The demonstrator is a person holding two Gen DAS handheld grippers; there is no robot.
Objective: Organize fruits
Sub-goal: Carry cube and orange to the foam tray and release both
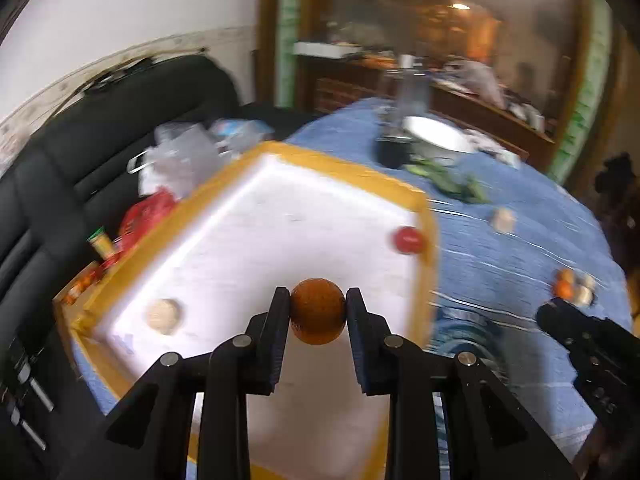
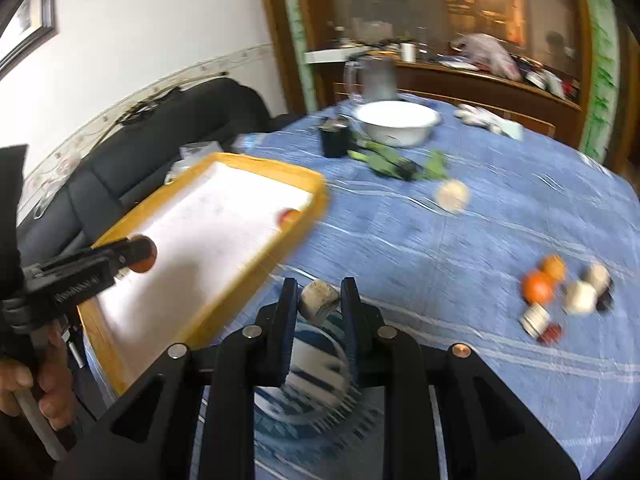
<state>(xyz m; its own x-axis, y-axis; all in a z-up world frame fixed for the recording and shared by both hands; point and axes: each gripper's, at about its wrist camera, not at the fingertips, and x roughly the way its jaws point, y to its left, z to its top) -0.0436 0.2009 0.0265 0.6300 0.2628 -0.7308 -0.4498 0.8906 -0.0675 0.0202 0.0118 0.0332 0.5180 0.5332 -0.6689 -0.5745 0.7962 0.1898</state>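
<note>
Your left gripper [image 1: 318,312] clamps the orange fruit [image 1: 318,310] above the yellow-rimmed tray [image 1: 428,216]. Your right gripper [image 2: 320,300] clamps a pale fruit [image 2: 319,298] over the blue tablecloth [image 2: 460,240]. Only the left view shows another pale fruit [image 1: 164,315] inside the tray; open cloth lies right.

A matt, finely pitted skin is seen on the orange [image 1: 318,312] clamped between matt black plastic fingers [image 1: 276,344] pinned with bright metal rivets [image 1: 241,341], a smooth white liner fills the yellow-rimmed tray [image 1: 424,216], and the table is covered by a blue woven cloth [image 2: 460,248].
</note>
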